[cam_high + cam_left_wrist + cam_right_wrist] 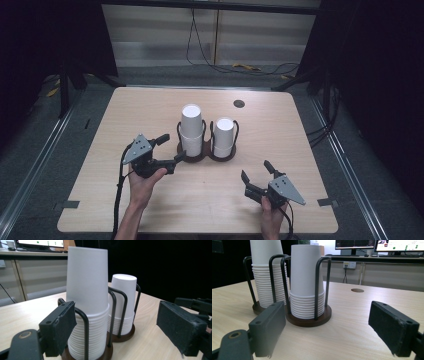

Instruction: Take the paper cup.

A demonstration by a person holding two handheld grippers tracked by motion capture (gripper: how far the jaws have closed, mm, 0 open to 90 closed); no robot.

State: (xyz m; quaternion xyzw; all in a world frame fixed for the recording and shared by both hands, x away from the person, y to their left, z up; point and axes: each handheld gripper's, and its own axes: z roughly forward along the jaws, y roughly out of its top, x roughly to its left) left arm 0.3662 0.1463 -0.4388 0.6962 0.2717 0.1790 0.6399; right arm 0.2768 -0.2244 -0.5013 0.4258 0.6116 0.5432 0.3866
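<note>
In the high view, the left gripper (168,148) sits with jaws spread just beside the tall stack (191,129) of white cups in its holder (180,149), one jaw tip near the base. The short stack (224,137) stands to its right. The right gripper (257,172), jaws apart, holds nothing and lies well apart from both.

In the left gripper view, the tall stack (87,305) rises between the spread jaws, nearer the left one.

In the right gripper view, the short stack (307,280) stands ahead, between the parted jaws but beyond them

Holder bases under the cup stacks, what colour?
Dark brown base; black wire uprights. Best in the right gripper view.
</note>
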